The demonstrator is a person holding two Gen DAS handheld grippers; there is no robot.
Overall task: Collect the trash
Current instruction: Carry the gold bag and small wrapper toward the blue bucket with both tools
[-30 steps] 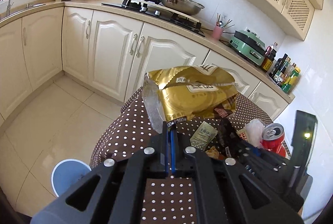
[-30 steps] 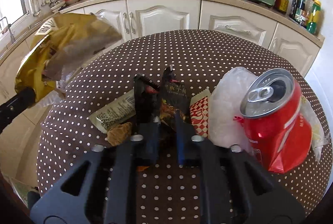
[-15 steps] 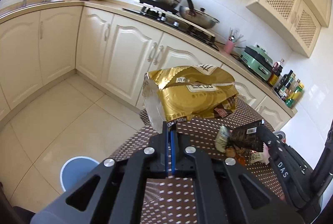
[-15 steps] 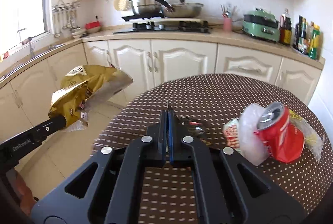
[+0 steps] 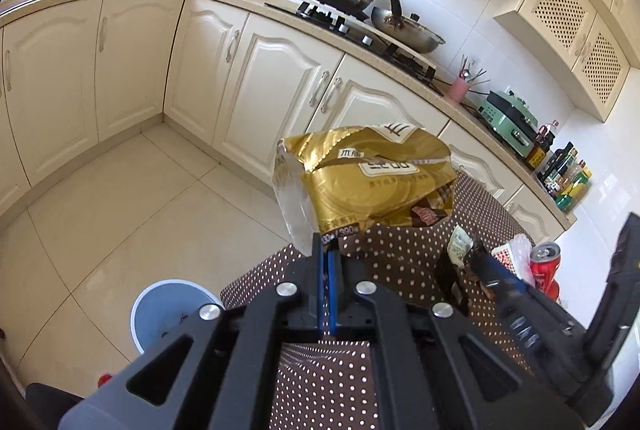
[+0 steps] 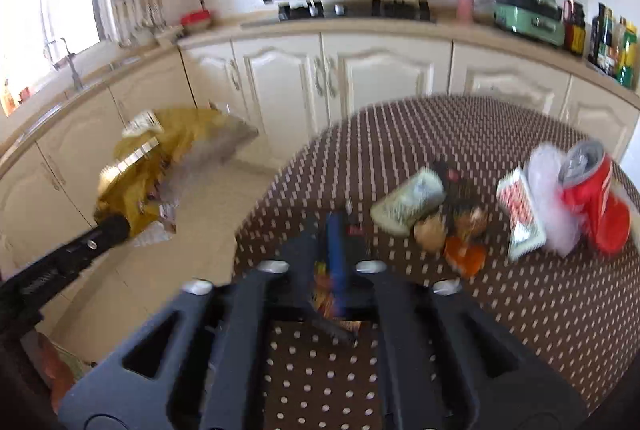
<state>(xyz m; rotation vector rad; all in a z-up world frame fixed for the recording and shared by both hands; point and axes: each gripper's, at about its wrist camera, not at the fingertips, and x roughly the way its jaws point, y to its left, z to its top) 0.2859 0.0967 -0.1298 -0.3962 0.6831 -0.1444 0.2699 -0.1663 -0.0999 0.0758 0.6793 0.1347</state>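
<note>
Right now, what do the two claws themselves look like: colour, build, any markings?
Both are matte black plastic. The left claw has two flat, narrow fingers with blue pads, riding on angular black struts with cut-out windows and round silver bolt heads. The right claw has the same build and a blue pad, though its view is blurred. No cables or sleeves show, and no lettering is legible.
</note>
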